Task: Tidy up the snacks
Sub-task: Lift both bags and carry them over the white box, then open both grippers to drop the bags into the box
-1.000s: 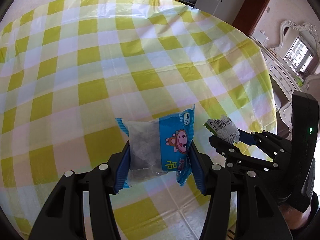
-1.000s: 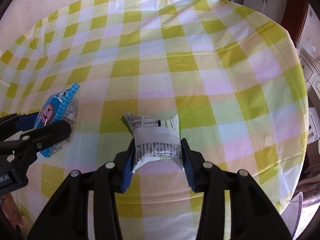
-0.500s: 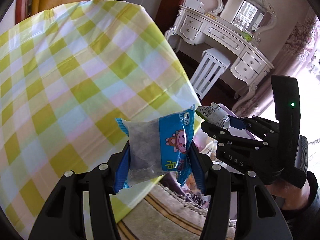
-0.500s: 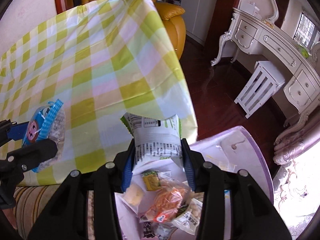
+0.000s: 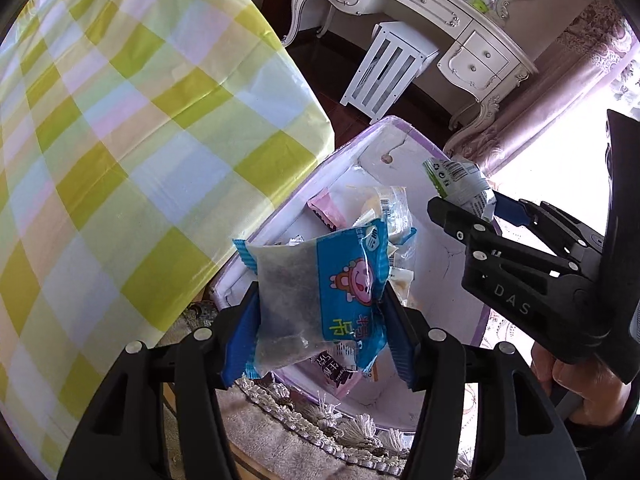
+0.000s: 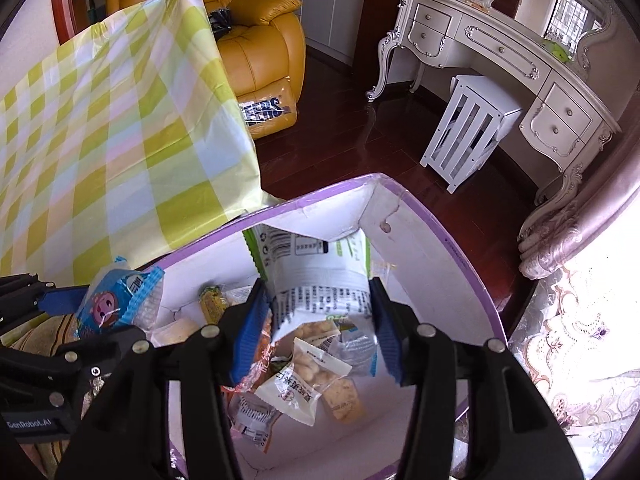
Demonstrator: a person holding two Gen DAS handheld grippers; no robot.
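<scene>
My left gripper (image 5: 320, 308) hangs over the near corner of a white box with a purple rim (image 5: 304, 188). A blue snack packet with a cartoon face (image 5: 304, 280) sits between its blue pads, which touch it on both sides while the jaws are opening. My right gripper (image 6: 318, 292) is above the box's inside (image 6: 440, 232). Its jaws are opening too, with a white and green packet (image 6: 316, 264) still wedged upright between the pads. Several loose snack packets (image 6: 304, 376) lie in the box.
The table with the yellow checked cloth (image 6: 100, 120) stands left of the box. A fringed cushion (image 5: 300, 420) lies under the box. On the dark floor beyond are a yellow armchair (image 6: 260, 40), a white stool (image 6: 468, 132) and a white dressing table (image 6: 500, 60). A hand (image 5: 580, 380) holds the right gripper.
Both grippers have swung from above the table to over the box at its side, each carrying its packet. Their jaws stand slightly wider than before.
</scene>
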